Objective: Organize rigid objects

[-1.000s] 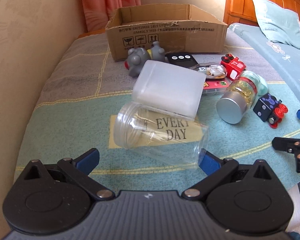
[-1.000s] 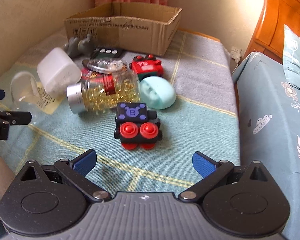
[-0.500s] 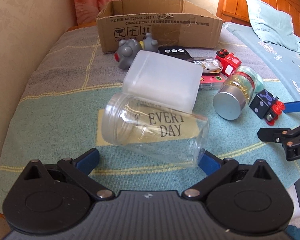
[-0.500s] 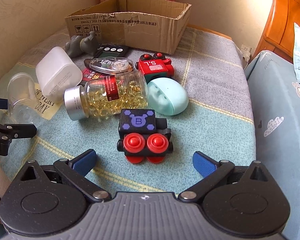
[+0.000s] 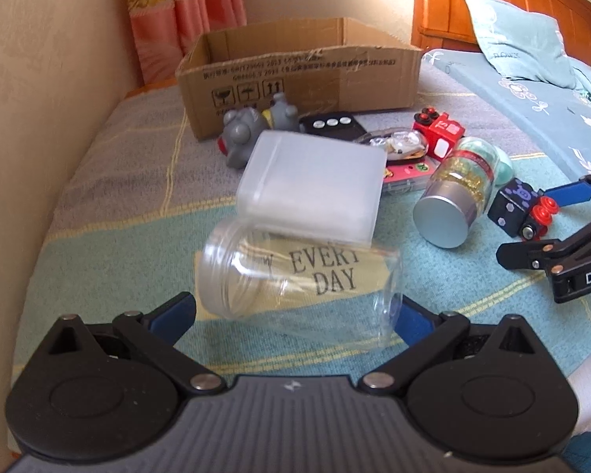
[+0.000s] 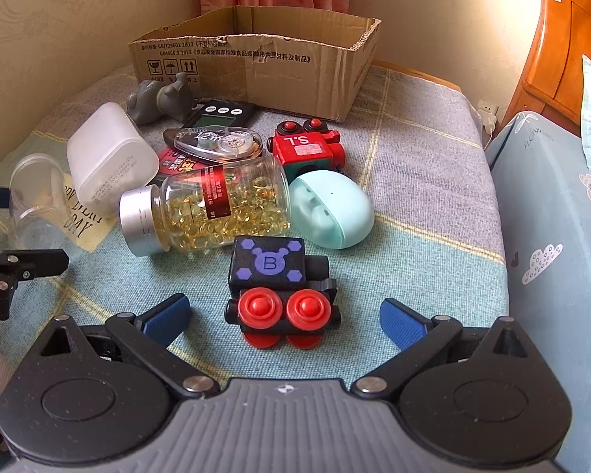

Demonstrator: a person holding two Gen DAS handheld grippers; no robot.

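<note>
The right claw gapes wide around a black toy train; beyond it lies a capsule bottle.

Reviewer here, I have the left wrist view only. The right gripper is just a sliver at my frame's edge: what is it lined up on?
Observer: The black toy train has its red-wheeled end between the right gripper fingers, which are open and clear of it on both sides.
Operator: What is the mint thing behind the pill bottle?
Observer: An egg-shaped case, lying against the pill bottle.
Operator: Any text on the tape dispenser?
Observer: The tape dispenser reads "12m".
</note>
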